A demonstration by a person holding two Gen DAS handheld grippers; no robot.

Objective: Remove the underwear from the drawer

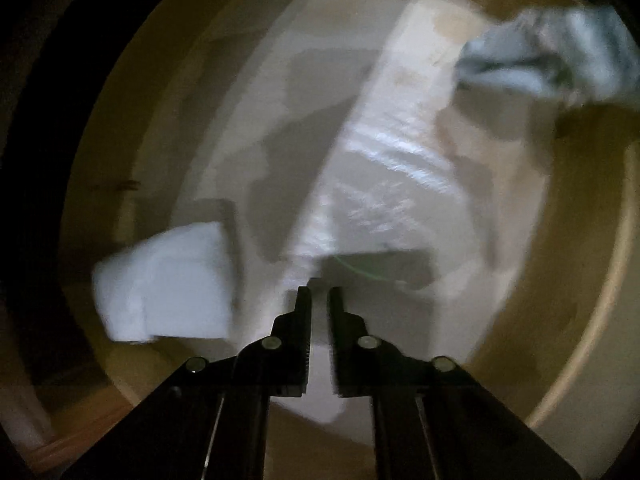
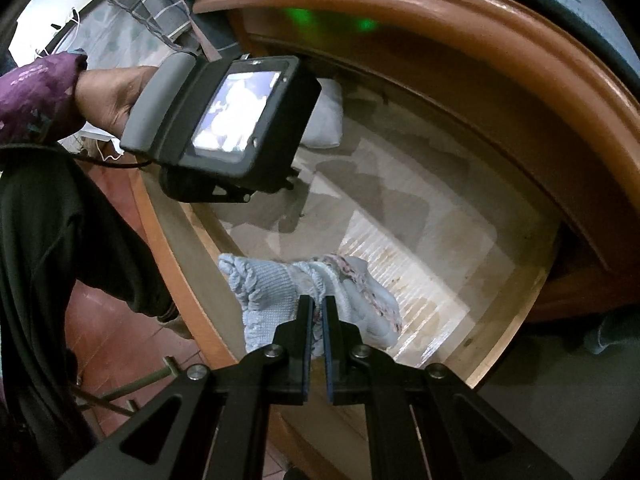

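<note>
At the far left of the right wrist view a purple patterned sleeve [image 2: 34, 94] runs out of the picture, and the person's left hand [image 2: 106, 100] comes out of it, half hidden behind the grey handle it grips. Beyond that hand the left gripper [image 1: 319, 300] shows only as the black camera block with its lit screen [image 2: 234, 114]; its fingers are hidden from this side. The left wrist view, dim and smeared with blur, shows those jaws a narrow gap apart with nothing between them, pointing down into the drawer [image 2: 180, 236]. Low on the left of that blurred view lies a folded white cloth [image 1: 168, 280], its edges too soft to say what it is; it may be the same pale bundle [image 2: 326, 116] seen at the back of the drawer behind the camera block, but I cannot tell. The drawer floor is covered by a pale liner with grey shapes [image 2: 400, 200], partly glossy and ribbed. Moving right, the underwear [image 2: 280, 292], light blue knit with frilled edges and a floral patch, hangs bunched above the drawer's front part, clamped between the jaws of the right gripper [image 2: 318, 304]; its lower folds are hidden behind the fingers. In the left wrist view it appears as a blurred grey-blue mass [image 1: 552, 56] at the upper right, cut by the lens edge.
</note>
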